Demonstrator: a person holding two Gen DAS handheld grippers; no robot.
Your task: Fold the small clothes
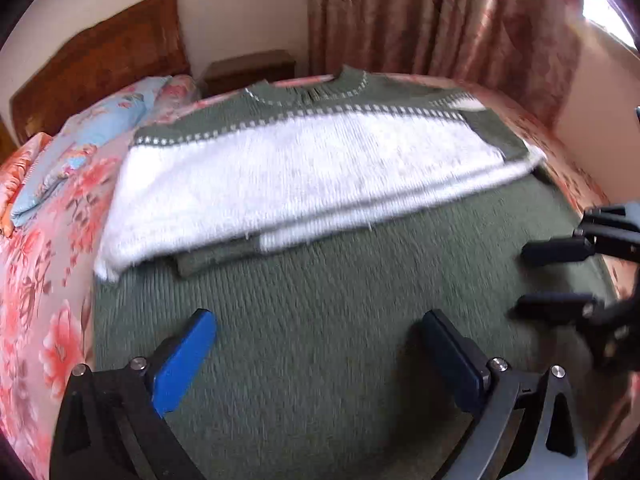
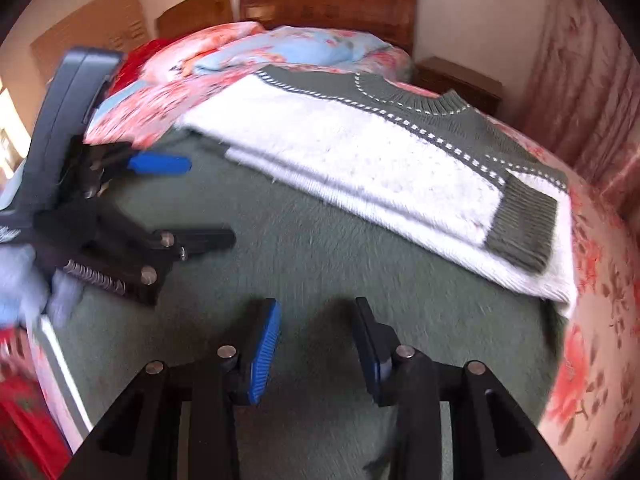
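Floral bedding (image 1: 48,280) carries the green-and-white sweater (image 1: 320,280), sleeves folded across its far half. I hold the left gripper (image 1: 320,344) wide open and the right gripper (image 2: 316,344) part open, both empty above the near green body. I judge the next move is grasping the near hem and folding it away.

right tongs (image 2: 316,350) – apart, empty | sweater (image 2: 360,168) – sleeves folded in

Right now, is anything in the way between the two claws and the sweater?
No, nothing visible. The left claw and right claw are both open, right over the bare green part of the sweater. Only its folded sleeves lie farther up.
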